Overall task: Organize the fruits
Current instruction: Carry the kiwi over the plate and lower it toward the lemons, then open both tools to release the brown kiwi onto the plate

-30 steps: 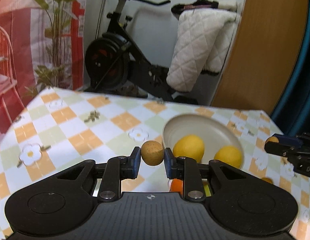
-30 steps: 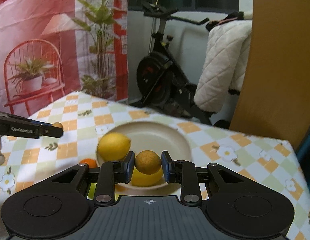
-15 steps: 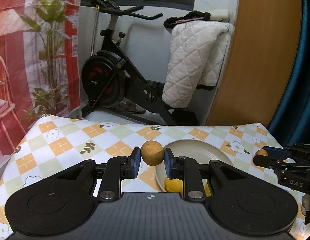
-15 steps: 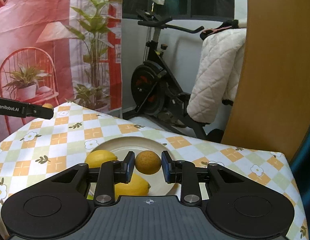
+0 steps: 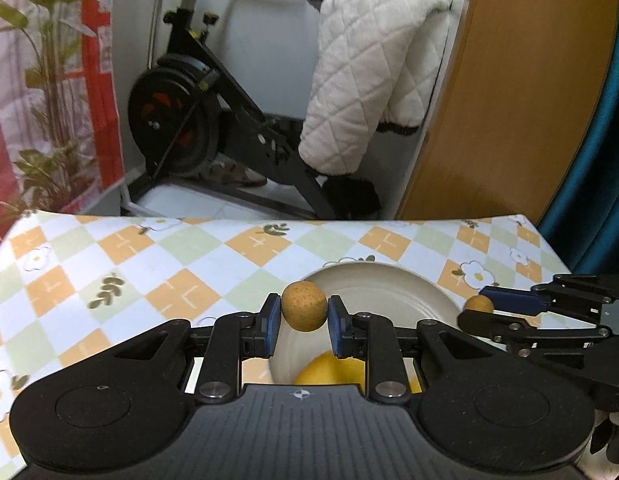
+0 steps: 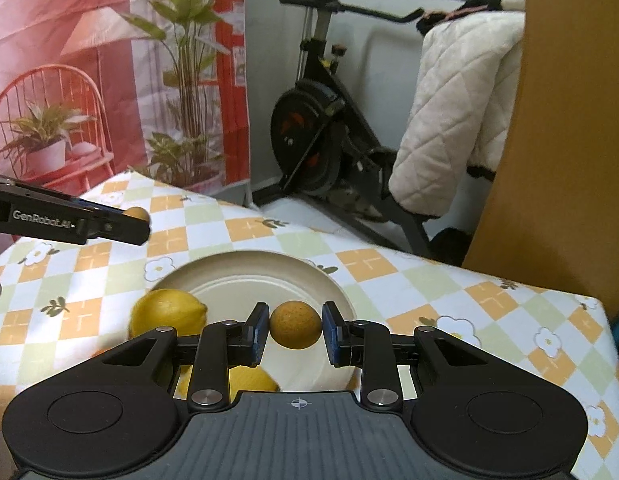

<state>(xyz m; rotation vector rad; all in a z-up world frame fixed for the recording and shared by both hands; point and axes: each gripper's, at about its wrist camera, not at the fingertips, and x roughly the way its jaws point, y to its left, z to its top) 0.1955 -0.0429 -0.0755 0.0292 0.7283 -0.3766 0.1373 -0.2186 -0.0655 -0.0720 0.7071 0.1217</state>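
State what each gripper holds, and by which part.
The left gripper and the right gripper each pinch a small brown fruit across its middle.

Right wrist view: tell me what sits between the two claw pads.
A small round brown fruit, pinched by the right claw above the plate. Right wrist view shows it.

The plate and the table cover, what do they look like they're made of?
The plate looks like glazed ceramic, or maybe melamine: smooth cream surface with a soft sheen and a moulded rim. The table cover looks like wipe-clean vinyl or oilcloth: printed checks and flowers, slightly glossy, draped over the edge.
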